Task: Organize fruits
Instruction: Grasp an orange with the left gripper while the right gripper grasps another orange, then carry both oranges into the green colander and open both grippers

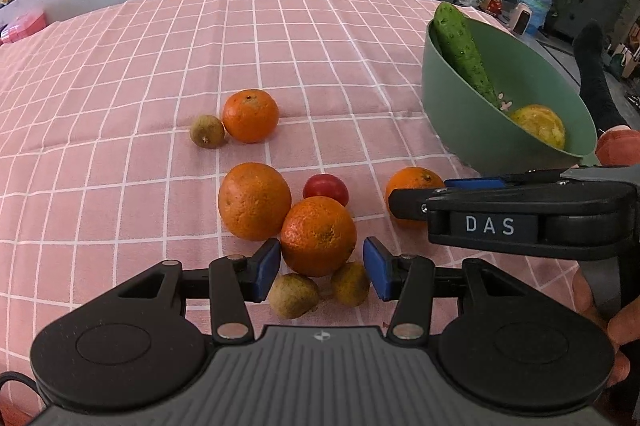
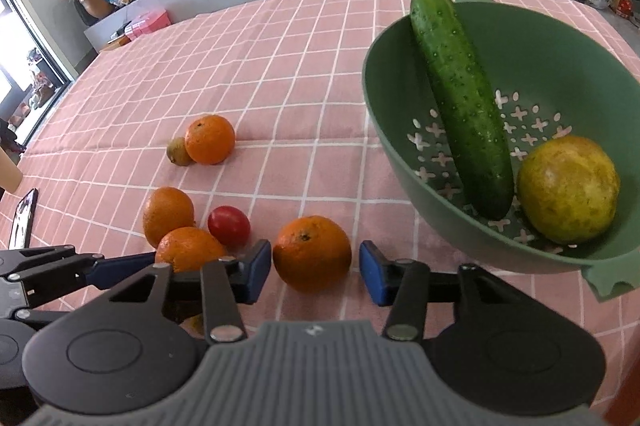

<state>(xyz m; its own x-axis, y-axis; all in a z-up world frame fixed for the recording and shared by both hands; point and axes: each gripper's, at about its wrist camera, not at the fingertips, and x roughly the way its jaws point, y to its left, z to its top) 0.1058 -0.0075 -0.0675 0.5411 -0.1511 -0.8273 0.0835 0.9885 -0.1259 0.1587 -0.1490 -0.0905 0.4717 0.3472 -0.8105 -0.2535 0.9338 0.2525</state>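
Several oranges, a red tomato (image 1: 325, 188) and small brownish fruits lie on a pink checked cloth. My left gripper (image 1: 322, 268) is open around one orange (image 1: 318, 236), its blue pads beside it, two small brown fruits (image 1: 293, 295) just below. My right gripper (image 2: 315, 272) is open around another orange (image 2: 312, 253); it also shows in the left wrist view (image 1: 408, 196). A green colander (image 2: 404, 146) at the right holds a cucumber (image 2: 460, 102) and a yellow fruit (image 2: 568, 188).
Farther back on the cloth sit an orange (image 1: 250, 115) and a small brown fruit (image 1: 207, 131) side by side. A dark phone-like object (image 2: 24, 218) lies at the cloth's left edge. A grey counter with clutter runs behind the table.
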